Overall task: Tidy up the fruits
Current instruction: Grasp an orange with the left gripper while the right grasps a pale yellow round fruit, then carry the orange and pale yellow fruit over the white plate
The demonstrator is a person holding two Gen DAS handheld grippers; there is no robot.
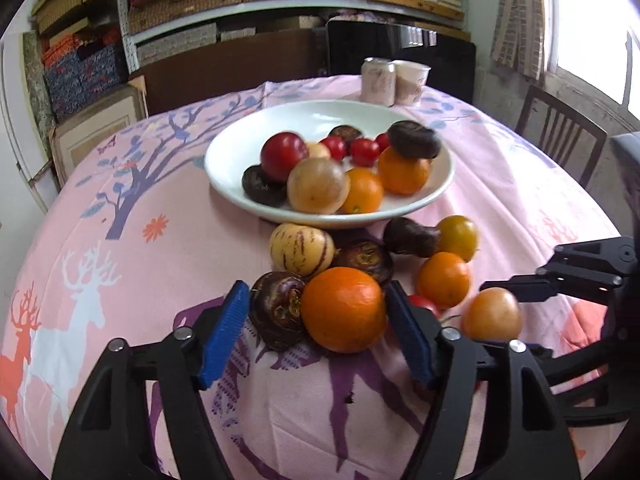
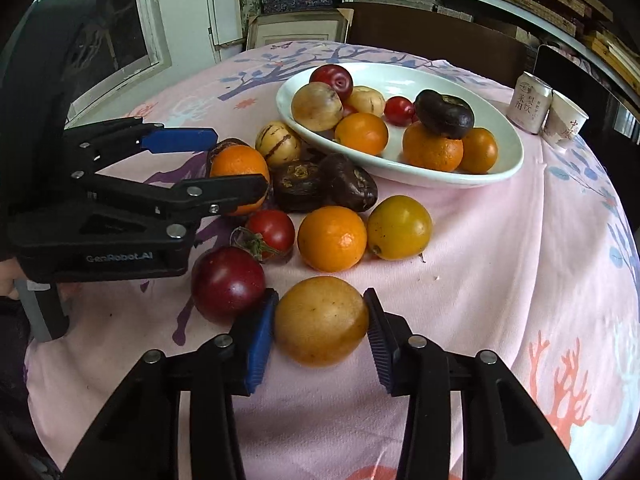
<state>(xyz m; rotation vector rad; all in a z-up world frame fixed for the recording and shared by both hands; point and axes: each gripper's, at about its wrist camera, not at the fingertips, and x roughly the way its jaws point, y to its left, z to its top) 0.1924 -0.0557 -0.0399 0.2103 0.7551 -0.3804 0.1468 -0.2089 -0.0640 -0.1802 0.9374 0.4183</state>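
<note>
The right tool (image 2: 320,326) was clenched on a yellow-orange round fruit (image 2: 321,320), both blue pads pressed against its sides as it rested on the pink tablecloth (image 2: 500,264) of the table, just beside a dark red plum (image 2: 227,282). The left tool (image 1: 314,320) straddled an orange (image 1: 343,309) and a dark purple fruit (image 1: 278,308) touching it; one pad met the purple fruit and the other the orange, so it grasped the pair together. More loose fruit lay between the tools and the white bowl (image 1: 236,152), which already held oranges, small tomatoes and dark fruits. A can (image 2: 528,102) and a paper cup (image 2: 564,120) stood behind the bowl.
</note>
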